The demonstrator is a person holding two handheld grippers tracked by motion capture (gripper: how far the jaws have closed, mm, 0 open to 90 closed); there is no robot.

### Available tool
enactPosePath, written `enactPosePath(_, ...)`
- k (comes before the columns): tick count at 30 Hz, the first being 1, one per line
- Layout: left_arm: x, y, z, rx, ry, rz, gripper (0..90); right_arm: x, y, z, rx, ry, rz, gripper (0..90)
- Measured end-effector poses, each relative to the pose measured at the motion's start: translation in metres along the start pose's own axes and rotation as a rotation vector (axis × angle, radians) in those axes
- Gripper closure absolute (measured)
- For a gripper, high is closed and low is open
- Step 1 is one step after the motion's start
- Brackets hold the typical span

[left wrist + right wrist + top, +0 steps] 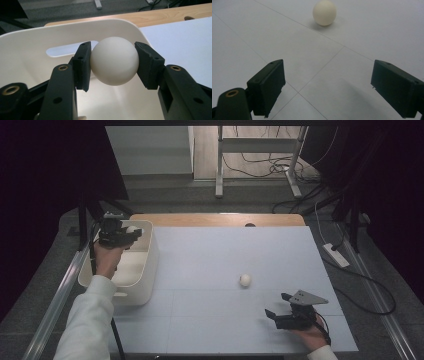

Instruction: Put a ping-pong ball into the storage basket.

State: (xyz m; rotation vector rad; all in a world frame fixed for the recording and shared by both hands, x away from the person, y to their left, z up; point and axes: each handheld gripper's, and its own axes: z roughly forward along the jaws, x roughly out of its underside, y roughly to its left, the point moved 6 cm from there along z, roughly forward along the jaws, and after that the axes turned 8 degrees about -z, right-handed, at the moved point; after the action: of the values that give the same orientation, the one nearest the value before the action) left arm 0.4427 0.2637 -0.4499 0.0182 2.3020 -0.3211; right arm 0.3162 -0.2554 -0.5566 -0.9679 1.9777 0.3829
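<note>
— Where was your left tongs?

— Over the white bin at the bench's left edge, clamped on a ball, one pad on each side.

— And the right?

— My right tongs rested low near the front edge, jaws wide apart with nothing between them. A second ball lay on the bench ahead of them, well apart.

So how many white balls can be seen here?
2. One ball is held in the left gripper over the bin. The other ball lies on the table, ahead of the open right gripper. More may be hidden inside the bin.
</note>
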Motion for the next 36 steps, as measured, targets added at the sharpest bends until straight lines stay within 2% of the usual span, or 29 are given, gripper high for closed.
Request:
enactPosePath(10, 0.005, 0.002, 0.006, -0.022, 0.060, 0.000, 49.8, 0.000, 0.000, 0.000, 0.000, 0.002, -0.002, 12.1)
enactPosePath(21, 0.003, -0.001, 0.003, -0.022, 0.039, 0.013, 49.3, 0.000, 0.000, 0.000, -0.001, 0.000, -0.002, 12.1)
enactPosePath(25, 0.001, -0.003, 0.001, -0.040, 0.014, 0.030, 39.2, 0.000, 0.000, 0.001, -0.001, 0.000, -0.002, 12.1)
enactPosePath(26, 0.000, -0.004, 0.000, -0.042, 0.009, 0.034, 39.2, 0.000, 0.000, 0.001, -0.001, 0.000, -0.002, 12.1)
enactPosePath(27, -0.001, -0.007, -0.002, -0.021, -0.005, 0.034, 36.6, 0.000, 0.000, 0.001, -0.001, 0.001, -0.002, 12.1)
enactPosePath(28, -0.001, -0.007, -0.002, -0.021, -0.005, 0.034, 32.4, 0.000, 0.000, 0.001, -0.001, 0.001, -0.003, 12.1)
enactPosePath(31, -0.002, -0.014, -0.005, 0.016, -0.024, 0.048, 28.6, 0.000, 0.000, 0.000, 0.001, 0.004, -0.003, 12.1)
enactPosePath(36, -0.004, -0.023, -0.013, 0.071, -0.059, 0.050, 23.7, 0.000, 0.000, 0.000, -0.001, -0.001, -0.002, 12.1)
